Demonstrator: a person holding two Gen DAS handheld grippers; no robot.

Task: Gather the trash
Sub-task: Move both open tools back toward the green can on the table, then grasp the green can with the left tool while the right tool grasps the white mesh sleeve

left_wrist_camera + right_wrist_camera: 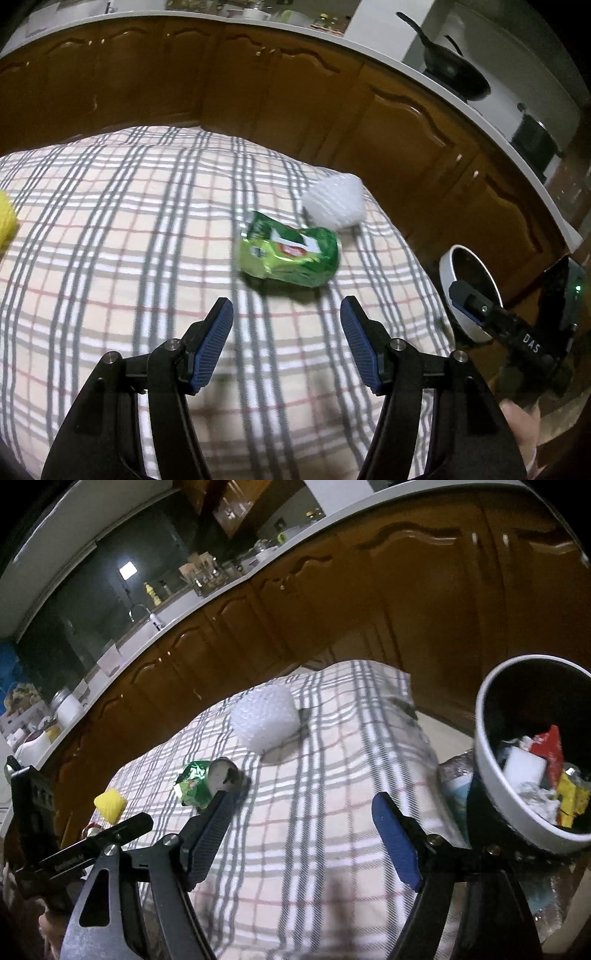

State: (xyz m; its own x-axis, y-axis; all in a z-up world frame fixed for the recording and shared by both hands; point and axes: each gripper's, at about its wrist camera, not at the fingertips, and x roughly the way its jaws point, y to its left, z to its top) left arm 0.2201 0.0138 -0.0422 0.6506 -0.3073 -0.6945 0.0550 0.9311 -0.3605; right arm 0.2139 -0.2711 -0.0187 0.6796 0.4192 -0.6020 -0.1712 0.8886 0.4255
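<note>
Above the plaid cloth (pixel 110 258), your left gripper (pixel 287 343) holds its blue fingers (pixel 212 343) partly apart with nothing between them. Just beyond them lies the crushed green can (pixel 288 254), on its side. A white wad of bubble wrap (pixel 334 201) sits just past the can, near the cloth's far edge. Your right gripper (pixel 306 827) has its fingers (pixel 397 838) wide apart and empty, nearer you than the can. To the right of the can, off the cloth, stands the white-rimmed bin (pixel 484 716) with trash inside. Left of the can sits a yellow ribbed piece (pixel 109 804).
</note>
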